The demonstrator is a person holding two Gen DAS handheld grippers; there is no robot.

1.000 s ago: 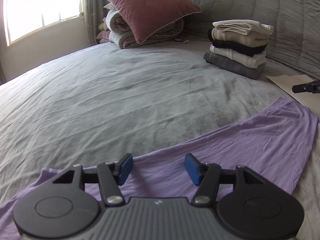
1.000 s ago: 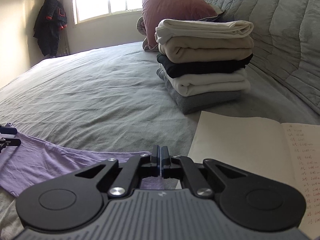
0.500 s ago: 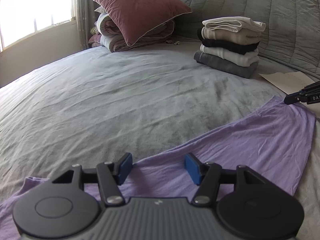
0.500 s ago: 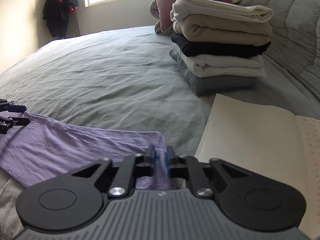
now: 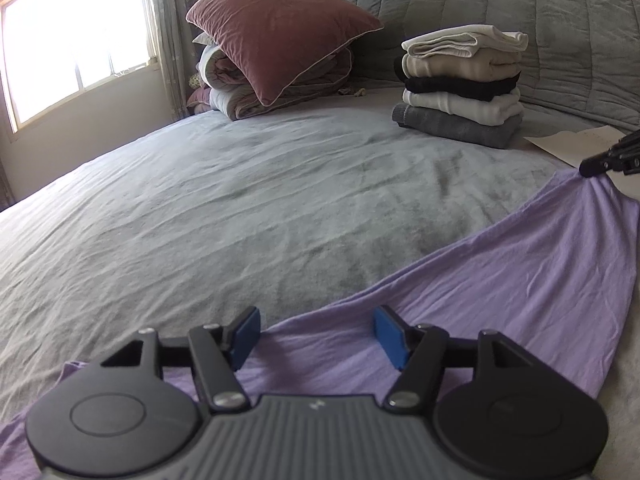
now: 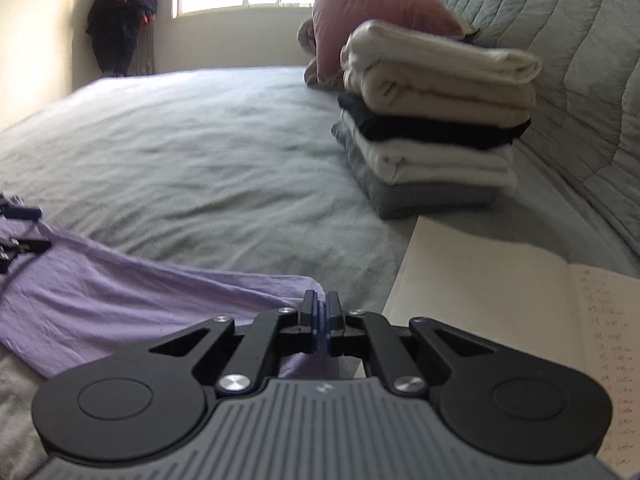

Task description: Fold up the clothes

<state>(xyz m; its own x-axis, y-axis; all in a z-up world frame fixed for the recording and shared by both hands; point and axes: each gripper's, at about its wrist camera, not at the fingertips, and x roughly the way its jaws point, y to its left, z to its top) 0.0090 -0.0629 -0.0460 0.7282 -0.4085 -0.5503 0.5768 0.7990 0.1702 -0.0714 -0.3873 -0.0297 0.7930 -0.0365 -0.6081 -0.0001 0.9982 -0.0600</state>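
We are pinching the purple shirt (image 6: 120, 300) with our right tongs (image 6: 320, 320); our left tongs (image 5: 316, 336) are spreading above it. At 3 o'clock, the notebook's (image 6: 500, 300) handwriting is lying unreadable.

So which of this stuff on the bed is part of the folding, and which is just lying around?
Part of the job:
lilac garment
stack of folded clothes
left hand-held gripper, opening
right hand-held gripper, pinching the garment

Lying about:
open notebook
maroon pillow
rolled quilt

bed (image 5: 240, 208): grey sheet, wrinkled | headboard (image 5: 560, 20): grey, quilted | window (image 5: 76, 44): bright daylight | wall (image 6: 44, 32): cream | pillow (image 5: 276, 36): maroon
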